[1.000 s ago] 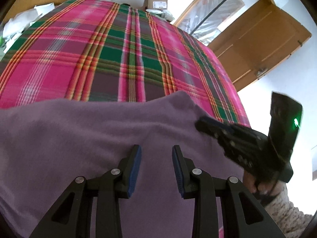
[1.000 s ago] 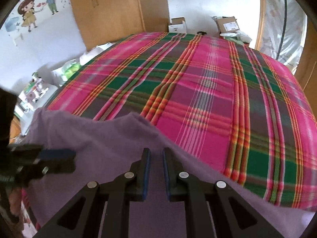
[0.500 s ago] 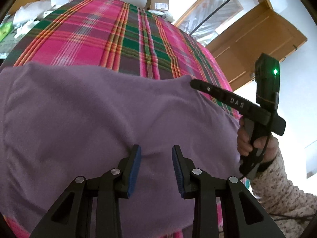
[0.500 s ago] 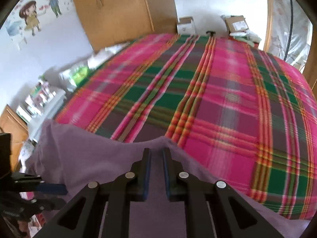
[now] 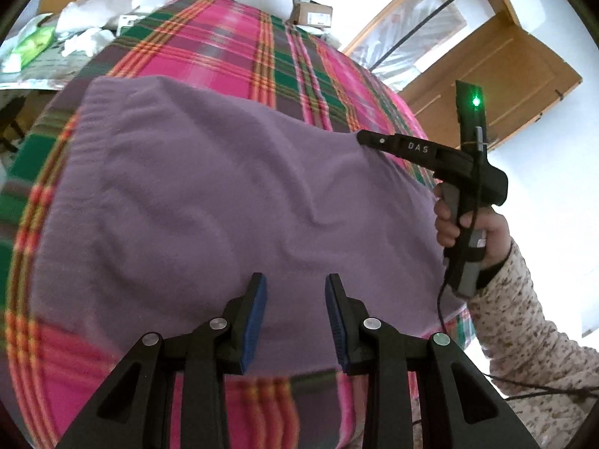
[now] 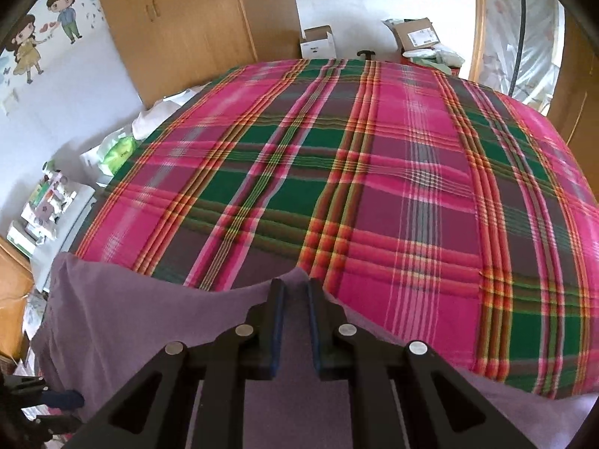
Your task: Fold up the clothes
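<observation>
Plaid bed cover [image 6: 411, 187] carries the purple garment [image 5: 224, 194], spread flat at the near edge. Right claw [image 6: 295, 292] pinches its far corner; left claw [image 5: 295, 292] spread, empty, above the cloth. Step, as judged: squaring before a fold. Next: left claw needs a corner grip.

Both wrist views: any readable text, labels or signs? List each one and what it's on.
"DAS": white letters on the finger of the right gripper, seen in the left wrist view.
Labels on the cardboard boxes beyond the bed: too small to read.
Print on the packages beside the bed: blurred, unreadable.
Wall sticker of two cartoon children: no words visible.
</observation>
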`<state>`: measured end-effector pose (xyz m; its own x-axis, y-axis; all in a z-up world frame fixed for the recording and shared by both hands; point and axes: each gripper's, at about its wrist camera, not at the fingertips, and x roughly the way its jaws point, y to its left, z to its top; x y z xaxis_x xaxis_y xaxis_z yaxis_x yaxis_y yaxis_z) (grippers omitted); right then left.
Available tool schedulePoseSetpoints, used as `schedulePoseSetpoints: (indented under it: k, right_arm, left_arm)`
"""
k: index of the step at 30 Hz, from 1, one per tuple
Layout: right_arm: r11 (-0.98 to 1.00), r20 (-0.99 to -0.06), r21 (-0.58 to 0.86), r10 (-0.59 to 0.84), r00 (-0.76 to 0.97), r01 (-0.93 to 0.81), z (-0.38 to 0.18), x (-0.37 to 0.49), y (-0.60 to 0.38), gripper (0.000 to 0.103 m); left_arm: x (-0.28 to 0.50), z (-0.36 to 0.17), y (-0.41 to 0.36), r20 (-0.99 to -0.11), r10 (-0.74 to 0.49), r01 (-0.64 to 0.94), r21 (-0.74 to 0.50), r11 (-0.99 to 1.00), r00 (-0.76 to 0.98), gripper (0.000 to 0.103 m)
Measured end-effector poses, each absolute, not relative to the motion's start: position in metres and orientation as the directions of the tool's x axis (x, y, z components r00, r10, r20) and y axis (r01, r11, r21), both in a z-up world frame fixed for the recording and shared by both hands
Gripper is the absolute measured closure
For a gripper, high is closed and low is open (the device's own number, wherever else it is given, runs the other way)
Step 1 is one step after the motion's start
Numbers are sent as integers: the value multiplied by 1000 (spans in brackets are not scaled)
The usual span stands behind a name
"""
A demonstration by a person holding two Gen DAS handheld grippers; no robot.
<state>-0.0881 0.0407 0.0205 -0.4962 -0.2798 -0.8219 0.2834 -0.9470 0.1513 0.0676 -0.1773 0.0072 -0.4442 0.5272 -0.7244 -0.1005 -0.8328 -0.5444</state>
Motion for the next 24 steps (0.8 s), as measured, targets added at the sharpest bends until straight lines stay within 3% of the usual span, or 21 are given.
schedulePoseSetpoints:
  k: [12,16,24]
  right_arm:
    - [-921,-815,98,-292,-500,378,20,8,36,90]
    - [-922,-781,13,-251,-572,386,15,47,34,89]
    - [-940,-711,2,-241,-661,341,5,105,35,82]
  left_arm:
    - [93,6,-202,-709,514,-84,-546,-833,-482,70]
    - [104,3,-216,-695,510,-62,-560,-826,-507,70]
    - [113,1,-228,-677,497,-37,-573,-819,-543,70]
